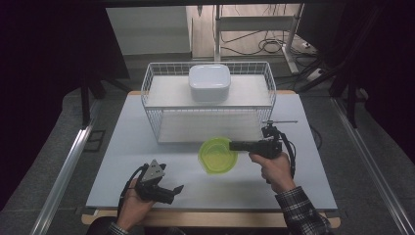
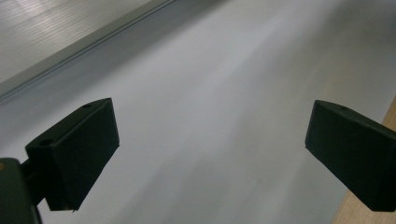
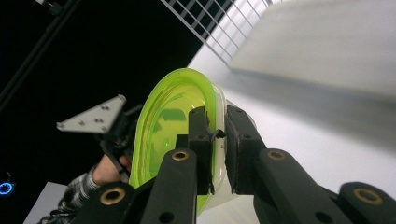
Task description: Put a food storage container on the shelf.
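A translucent lime-green bowl [image 1: 217, 156] hangs just above the white table [image 1: 147, 147], in front of the wire rack. My right gripper [image 1: 235, 146] comes in from the right and is shut on the bowl's right rim. In the right gripper view the bowl [image 3: 163, 116] stands on edge, with its wall pinched between the two black jaws of the right gripper [image 3: 217, 140]. My left gripper [image 1: 171, 192] rests near the table's front left, open with nothing between its jaws. In its own view the left gripper [image 2: 210, 154] has only bare table between the wide-spread jaws.
A white wire rack [image 1: 151, 90] with two shelves stands at the back middle of the table. A white squarish container [image 1: 209, 81] sits on its top shelf. The table's wooden front edge [image 1: 210, 219] runs just below my hands. The left hand's gripper plate [image 3: 93, 119] shows beyond the bowl.
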